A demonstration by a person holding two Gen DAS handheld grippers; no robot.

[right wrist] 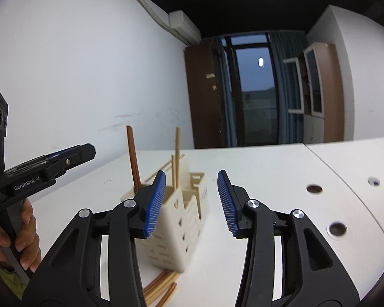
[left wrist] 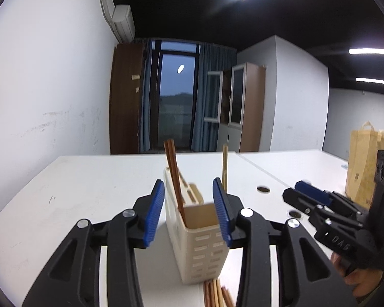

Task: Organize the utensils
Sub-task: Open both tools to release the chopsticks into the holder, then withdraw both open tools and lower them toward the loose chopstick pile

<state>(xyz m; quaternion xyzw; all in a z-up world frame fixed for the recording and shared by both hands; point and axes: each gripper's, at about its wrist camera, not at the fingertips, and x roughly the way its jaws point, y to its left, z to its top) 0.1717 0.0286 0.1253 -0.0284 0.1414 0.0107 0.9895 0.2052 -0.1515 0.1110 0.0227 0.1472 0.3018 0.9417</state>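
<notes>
Chopsticks (left wrist: 175, 176) upright in holder (left wrist: 202, 245) on table (left wrist: 89, 186).

White lettering reading "GenRobot.AI" is showing on the side of the black plastic left gripper (right wrist: 71, 154), which is sitting left of the cream slotted utensil holder (right wrist: 176, 220).

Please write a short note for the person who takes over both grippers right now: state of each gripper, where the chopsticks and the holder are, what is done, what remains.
Left gripper: open, holds nothing, in front of the holder.
Right gripper: open, holds nothing, just right of the holder.
Holder: upright on the white table.
Done: dark chopsticks and light chopsticks stand in the holder.
Left: the loose chopsticks lying on the table at the holder's near side are not yet in it.
</notes>
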